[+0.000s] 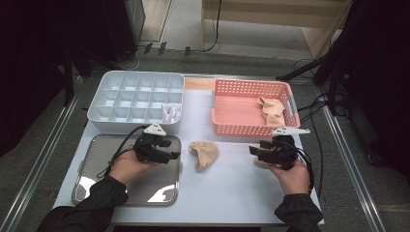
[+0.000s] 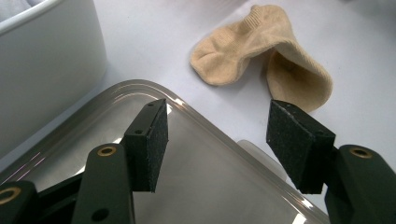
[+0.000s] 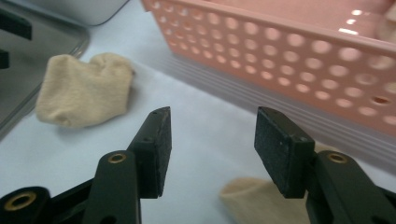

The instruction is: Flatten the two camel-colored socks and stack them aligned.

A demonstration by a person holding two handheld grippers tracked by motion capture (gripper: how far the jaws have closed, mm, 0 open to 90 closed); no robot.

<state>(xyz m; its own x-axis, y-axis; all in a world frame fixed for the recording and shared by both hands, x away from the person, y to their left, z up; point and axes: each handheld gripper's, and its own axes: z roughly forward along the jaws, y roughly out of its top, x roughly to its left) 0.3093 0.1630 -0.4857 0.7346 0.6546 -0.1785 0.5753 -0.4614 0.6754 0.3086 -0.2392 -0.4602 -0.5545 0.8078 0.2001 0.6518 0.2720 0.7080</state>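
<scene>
Sock point(image 1: 203, 153) lying crumpled on desk point(image 1: 232, 183), between both grippers. Left gripper point(image 1: 170, 155) hovering at sock's 9 o'clock over tray point(image 1: 159, 193), fingers open, empty. Right gripper point(image 1: 255, 151) at 3 o'clock, fingers open. Approach step; next move likely calling for closing in on sock.

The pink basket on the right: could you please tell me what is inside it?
Inside the pink basket a crumpled beige sock lies near its right end; the rest of the visible floor is bare. The near wall hides a strip of the floor.
</scene>
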